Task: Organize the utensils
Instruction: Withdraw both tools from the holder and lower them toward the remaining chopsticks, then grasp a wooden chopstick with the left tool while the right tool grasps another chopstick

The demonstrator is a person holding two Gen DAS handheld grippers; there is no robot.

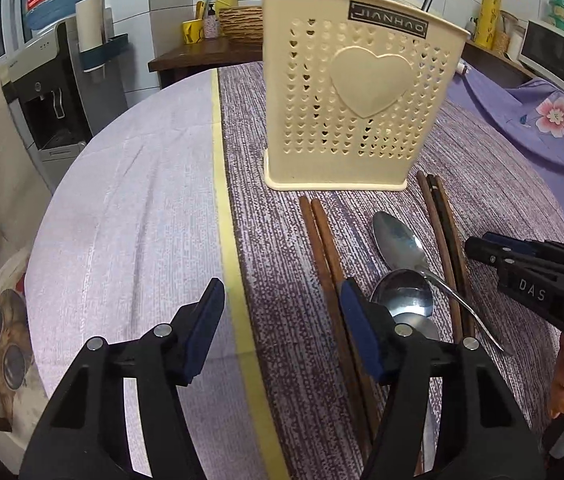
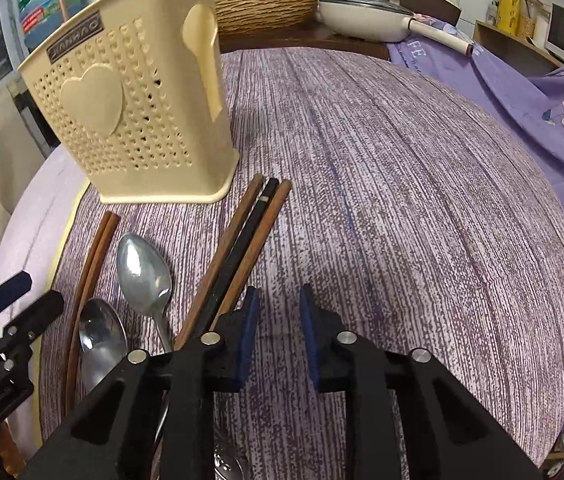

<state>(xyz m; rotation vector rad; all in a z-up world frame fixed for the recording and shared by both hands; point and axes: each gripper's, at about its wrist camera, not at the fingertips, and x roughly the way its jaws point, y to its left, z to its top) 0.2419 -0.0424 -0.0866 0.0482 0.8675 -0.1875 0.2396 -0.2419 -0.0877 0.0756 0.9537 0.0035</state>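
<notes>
A cream perforated utensil holder [image 1: 356, 92] with a heart stands upright on the purple table; it also shows in the right wrist view [image 2: 133, 116]. In front of it lie two brown chopsticks [image 1: 324, 248], two metal spoons [image 1: 400, 240] [image 1: 406, 296], and three more chopsticks [image 1: 444, 236]. The right wrist view shows the pair [image 2: 95, 252], the spoons [image 2: 143, 268] [image 2: 101, 332] and the three chopsticks [image 2: 241, 244]. My left gripper [image 1: 282, 320] is open above the pair's near ends. My right gripper [image 2: 279, 332] is open, empty, just right of the three chopsticks; it also shows in the left wrist view [image 1: 482, 246].
A yellow stripe [image 1: 225, 240] divides the light cloth from the purple mat. A water dispenser [image 1: 53, 92] stands left. A wicker basket [image 2: 269, 10], a white pan [image 2: 362, 16] and a microwave [image 1: 554, 56] sit behind the table. Floral purple cloth [image 2: 542, 112] lies right.
</notes>
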